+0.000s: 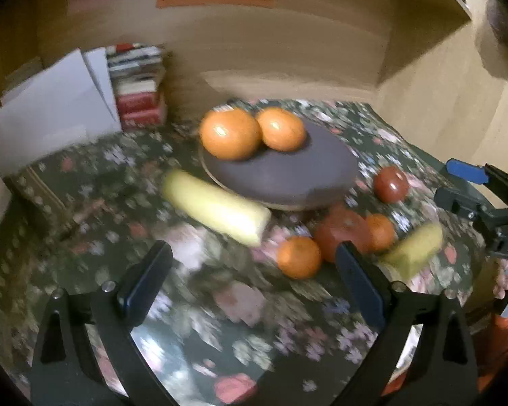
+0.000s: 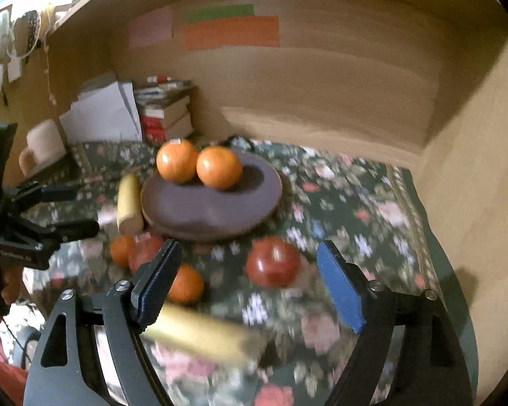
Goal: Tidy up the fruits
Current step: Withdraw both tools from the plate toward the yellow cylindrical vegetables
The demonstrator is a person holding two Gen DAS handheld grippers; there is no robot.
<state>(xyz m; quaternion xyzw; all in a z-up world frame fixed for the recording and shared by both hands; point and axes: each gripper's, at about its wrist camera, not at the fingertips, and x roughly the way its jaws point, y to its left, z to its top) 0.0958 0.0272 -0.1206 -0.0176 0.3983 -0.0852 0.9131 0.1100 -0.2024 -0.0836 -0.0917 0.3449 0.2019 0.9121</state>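
Note:
A dark round plate (image 1: 288,176) (image 2: 213,206) holds two oranges (image 1: 230,133) (image 2: 218,167). On the floral cloth lie a banana (image 1: 216,211) (image 2: 129,204) left of the plate, a second banana (image 1: 413,250) (image 2: 203,336), two small oranges (image 1: 299,257) (image 2: 185,283), a big red apple (image 1: 342,233) (image 2: 145,250) and another red apple (image 1: 391,184) (image 2: 272,261). My left gripper (image 1: 254,280) (image 2: 71,209) is open and empty above the cloth. My right gripper (image 2: 250,287) (image 1: 457,182) is open and empty, with the second banana under its left finger.
A stack of books (image 1: 139,84) (image 2: 164,111) and white boxes (image 1: 50,115) (image 2: 101,111) stand at the back left. A pink mug (image 2: 44,145) sits left. Wooden walls (image 2: 321,84) close the back and right.

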